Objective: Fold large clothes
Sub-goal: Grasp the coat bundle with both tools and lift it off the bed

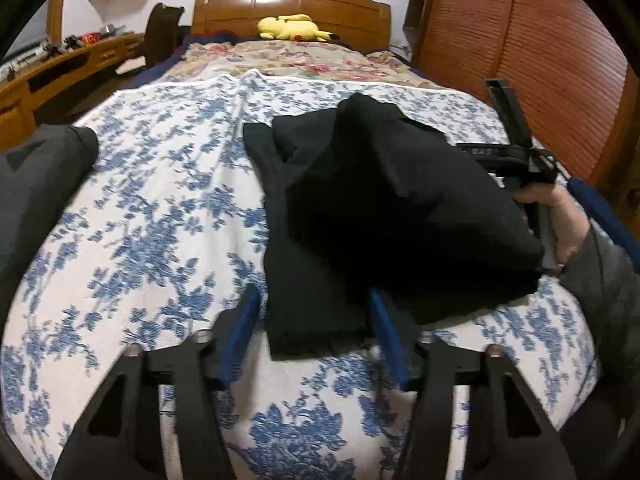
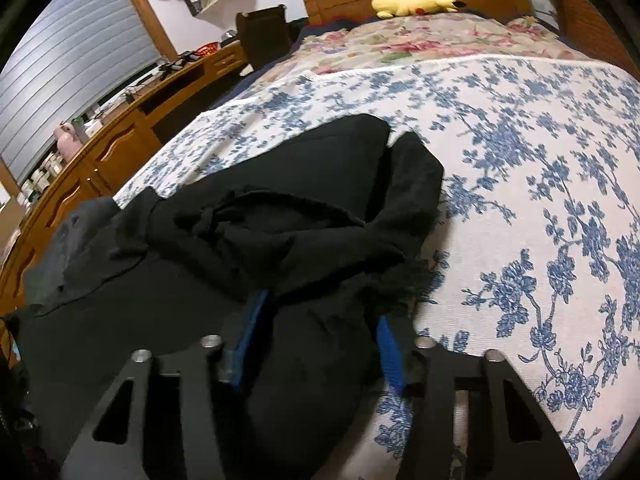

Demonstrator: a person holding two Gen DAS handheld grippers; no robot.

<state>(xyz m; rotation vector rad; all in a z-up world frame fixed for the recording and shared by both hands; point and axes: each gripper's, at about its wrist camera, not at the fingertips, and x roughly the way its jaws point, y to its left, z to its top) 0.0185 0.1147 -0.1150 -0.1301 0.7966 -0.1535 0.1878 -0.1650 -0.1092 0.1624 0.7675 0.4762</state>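
Note:
A black garment (image 1: 360, 216) lies partly folded in a long strip on the blue-flowered bedspread (image 1: 140, 220). My left gripper (image 1: 314, 304) is open, its blue fingers (image 1: 244, 320) astride the strip's near end. The right gripper (image 1: 516, 168) shows at the right, hand-held, under a lifted fold of the cloth. In the right wrist view the garment (image 2: 280, 220) is bunched and my right gripper (image 2: 320, 320) is open with black cloth between its blue fingers (image 2: 252, 320).
A grey garment (image 1: 36, 184) lies at the bed's left edge. A yellow plush toy (image 1: 292, 28) sits by the wooden headboard (image 1: 288, 4). A wooden desk (image 2: 120, 136) runs along the left; a wooden wardrobe (image 1: 540, 48) stands on the right.

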